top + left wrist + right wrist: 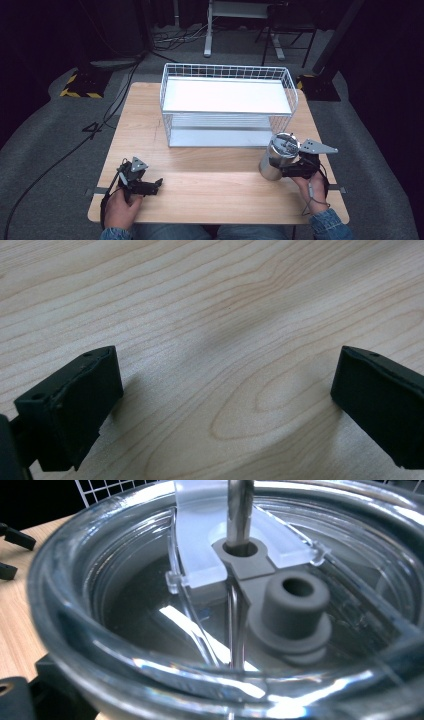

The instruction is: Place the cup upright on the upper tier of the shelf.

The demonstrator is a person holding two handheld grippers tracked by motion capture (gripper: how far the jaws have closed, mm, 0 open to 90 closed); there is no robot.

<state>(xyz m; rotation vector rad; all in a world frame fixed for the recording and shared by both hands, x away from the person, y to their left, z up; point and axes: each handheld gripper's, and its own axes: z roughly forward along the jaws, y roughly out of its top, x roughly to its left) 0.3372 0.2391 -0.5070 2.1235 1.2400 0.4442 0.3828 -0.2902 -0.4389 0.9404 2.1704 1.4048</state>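
A dark room with grey carpet surrounds a light wood table (210, 190). The steel tumbler (276, 159) stands, slightly tilted, just right of the wire rack's (227, 102) front corner, pinched by the right gripper (295, 167). I'd keep it level and lift it clear of the rack's rim. The left gripper (225, 395), well left of the rack, rests spread and empty.

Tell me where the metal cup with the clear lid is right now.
In the high view the metal cup sits at the table's right side, held in the right gripper, just in front of the white wire basket's right corner.
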